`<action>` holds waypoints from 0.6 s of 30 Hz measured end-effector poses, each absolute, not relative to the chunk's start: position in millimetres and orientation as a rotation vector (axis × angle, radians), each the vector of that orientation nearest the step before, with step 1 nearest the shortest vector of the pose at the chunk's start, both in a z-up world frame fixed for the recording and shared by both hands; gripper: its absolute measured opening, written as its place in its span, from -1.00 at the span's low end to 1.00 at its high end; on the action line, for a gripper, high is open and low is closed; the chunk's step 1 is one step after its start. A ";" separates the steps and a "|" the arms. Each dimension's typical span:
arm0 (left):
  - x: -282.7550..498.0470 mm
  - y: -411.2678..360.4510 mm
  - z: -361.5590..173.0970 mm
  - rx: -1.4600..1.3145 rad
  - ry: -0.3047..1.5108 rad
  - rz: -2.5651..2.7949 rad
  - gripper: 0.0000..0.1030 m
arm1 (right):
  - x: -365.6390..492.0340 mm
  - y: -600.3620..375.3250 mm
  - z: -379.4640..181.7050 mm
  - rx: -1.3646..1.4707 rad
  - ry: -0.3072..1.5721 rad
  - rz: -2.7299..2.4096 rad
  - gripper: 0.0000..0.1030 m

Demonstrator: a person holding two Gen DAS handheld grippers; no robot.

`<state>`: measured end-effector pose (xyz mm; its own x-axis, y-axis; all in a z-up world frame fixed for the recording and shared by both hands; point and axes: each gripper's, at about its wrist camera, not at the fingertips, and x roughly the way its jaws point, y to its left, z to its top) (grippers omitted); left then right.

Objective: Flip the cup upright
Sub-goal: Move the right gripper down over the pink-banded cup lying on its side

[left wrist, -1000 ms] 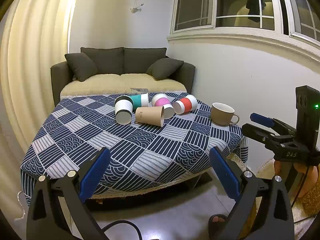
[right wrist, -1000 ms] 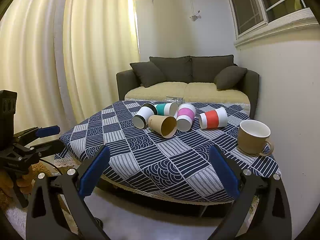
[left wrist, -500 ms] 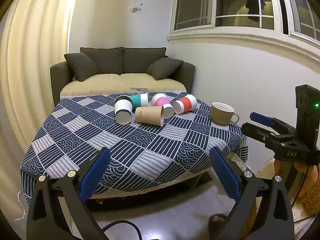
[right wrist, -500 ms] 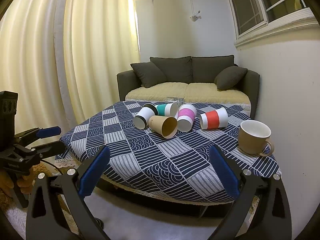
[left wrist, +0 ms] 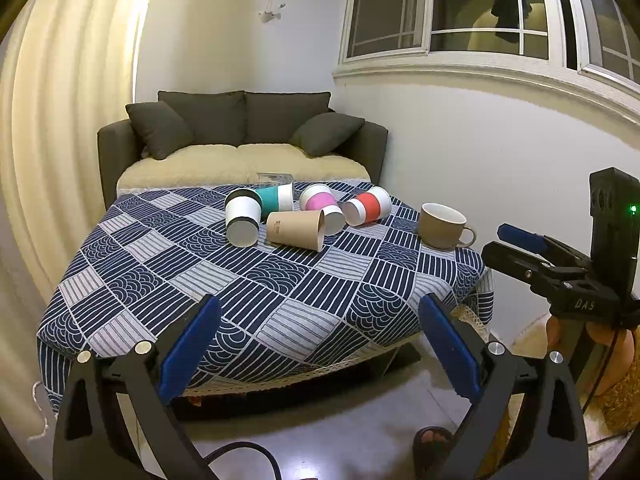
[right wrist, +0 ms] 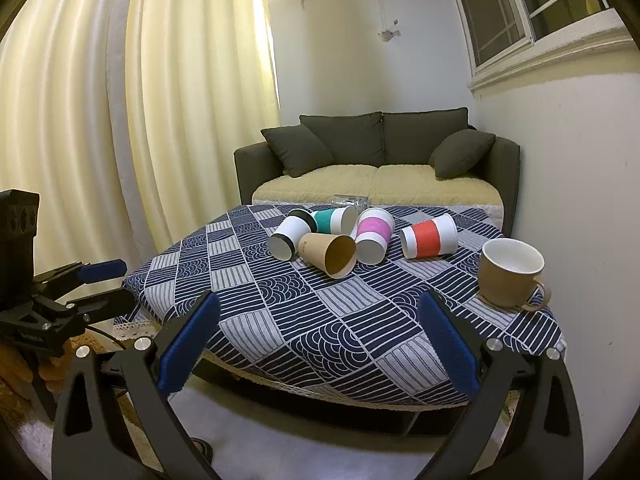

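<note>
Paper-light and easily crushed, the kraft cup [right wrist: 328, 253] lying mid-frame wants a gentle mid-wall pinch; both the left gripper [left wrist: 320, 354] and right gripper [right wrist: 318, 354] are spread wide, holding nothing.

From the left wrist I can read the white letters "DAS" on the black body of the right tool [left wrist: 520, 246], low on its side under the fingers. The kraft cup [left wrist: 295, 229], lying on its side near the far edge of the tabletop [left wrist: 280, 292], carries a small dark print by its base, too small for me to make out. I read nothing else in either view.
</note>
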<state>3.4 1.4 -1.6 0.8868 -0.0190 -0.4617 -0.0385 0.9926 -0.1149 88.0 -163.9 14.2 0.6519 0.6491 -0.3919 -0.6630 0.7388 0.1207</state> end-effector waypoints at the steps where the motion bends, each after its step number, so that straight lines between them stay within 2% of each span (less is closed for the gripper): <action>1: 5.7 1.4 -1.2 -0.124 0.483 0.009 0.87 | 89.7 -163.3 14.8 -0.030 0.439 0.747 0.90; 18: 65.6 21.5 17.9 -0.148 0.527 -0.027 0.87 | 157.3 -121.0 36.6 -0.130 0.507 0.670 0.90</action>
<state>65.6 21.5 17.9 0.8640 -0.0636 -0.4995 -0.0125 0.9890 -0.1476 157.3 -121.0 36.6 0.6680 0.5607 -0.4893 -0.6229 0.7811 0.0447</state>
